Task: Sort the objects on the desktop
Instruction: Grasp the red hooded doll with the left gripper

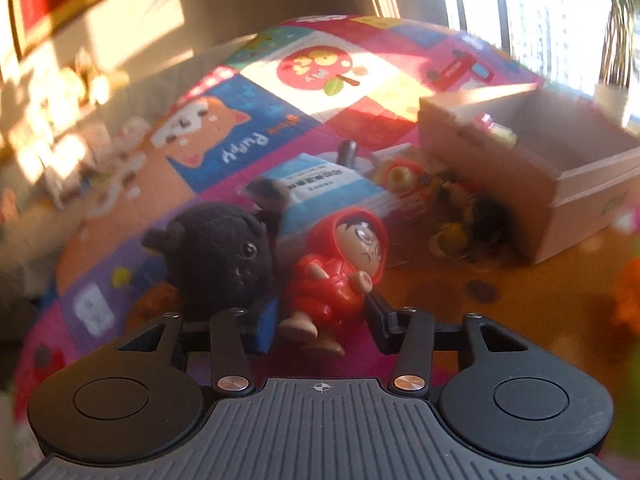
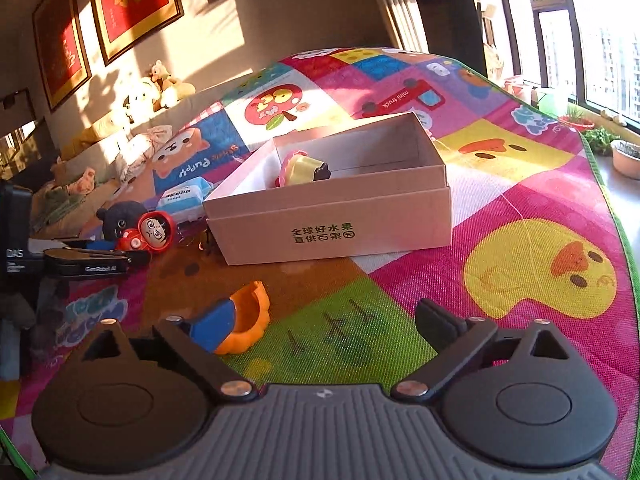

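Observation:
A red hooded figurine (image 1: 340, 272) stands on the colourful play mat between the fingers of my left gripper (image 1: 320, 320); the jaws sit close around its lower body, contact unclear. A black plush cat (image 1: 224, 256) sits just left of it. In the right wrist view the figurine (image 2: 154, 234), the plush (image 2: 118, 218) and the left gripper (image 2: 96, 258) lie left of the open white cardboard box (image 2: 332, 224), which holds a yellow-pink toy (image 2: 300, 168). My right gripper (image 2: 316, 324) is open and empty, with an orange shell-shaped toy (image 2: 250, 316) by its left finger.
A blue-white wet-wipes pack (image 1: 320, 188) lies behind the figurine, with small toys and a keyring (image 1: 460, 216) beside the box (image 1: 532, 168). A sofa with plush toys (image 2: 156, 88) runs along the left. Plant pots (image 2: 624, 156) stand by the window at right.

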Demonstrator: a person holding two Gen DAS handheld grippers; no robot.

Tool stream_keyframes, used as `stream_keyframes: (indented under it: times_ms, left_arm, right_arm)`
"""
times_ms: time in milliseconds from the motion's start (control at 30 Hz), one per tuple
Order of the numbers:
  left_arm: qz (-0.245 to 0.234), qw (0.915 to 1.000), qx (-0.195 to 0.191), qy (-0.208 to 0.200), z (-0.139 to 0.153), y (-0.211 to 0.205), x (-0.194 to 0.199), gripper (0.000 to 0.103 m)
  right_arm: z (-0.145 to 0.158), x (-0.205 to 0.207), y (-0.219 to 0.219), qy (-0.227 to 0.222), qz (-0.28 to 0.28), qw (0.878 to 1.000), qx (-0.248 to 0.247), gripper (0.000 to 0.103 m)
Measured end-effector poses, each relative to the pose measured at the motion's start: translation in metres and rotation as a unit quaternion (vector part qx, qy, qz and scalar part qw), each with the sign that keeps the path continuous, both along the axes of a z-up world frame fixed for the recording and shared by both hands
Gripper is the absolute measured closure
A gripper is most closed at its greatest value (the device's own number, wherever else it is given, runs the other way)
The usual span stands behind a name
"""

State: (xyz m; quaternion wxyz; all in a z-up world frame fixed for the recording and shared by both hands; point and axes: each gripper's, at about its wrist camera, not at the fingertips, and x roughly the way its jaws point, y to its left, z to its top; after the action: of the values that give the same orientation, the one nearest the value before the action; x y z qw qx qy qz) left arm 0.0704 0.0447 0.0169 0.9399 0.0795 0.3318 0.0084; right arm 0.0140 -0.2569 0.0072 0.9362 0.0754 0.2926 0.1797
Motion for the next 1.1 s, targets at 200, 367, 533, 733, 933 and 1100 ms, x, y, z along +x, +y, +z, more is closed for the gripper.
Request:
stream_keyframes:
  times_ms: [200,367,533,733,933,1100]
  left_arm:
    - [-0.008,0.985,-0.166,0.046,0.015,0.002,-0.037,0.053]
    - [-0.025,0.9478,-0.303,0.097,0.004,0.004,-0.061,0.052]
    - [-0.002,0.9774,-0.198,0.074,0.001,-0.01,-0.069,0.04]
    - [0.01,0.999,-0.044,-0.003,0.009,-0.025,-0.074,0.018]
    - [-0.101,0.9936,-0.046,-0.021,0.014,-0.043,-0.075,0.01]
    - [-0.113,0.9933,0.015,-0.018,-0.001,-0.061,-0.055,0.025]
  right_arm:
    - [0.0,-0.002,0.0,-0.006,0.003,1.0,0.006,0.002]
    - [0.0,-0.001,-0.001,-0.007,0.003,1.0,0.006,0.0]
    - [0.0,0.001,0.001,-0.001,0.006,1.0,0.003,0.0]
    - [-0.003,0.006,0.002,0.02,0.009,1.0,0.002,0.0]
    - [-0.009,0.017,-0.006,0.06,0.017,0.998,0.033,0.0]
    - [-0.01,0.018,-0.011,0.066,0.021,0.996,0.054,0.0]
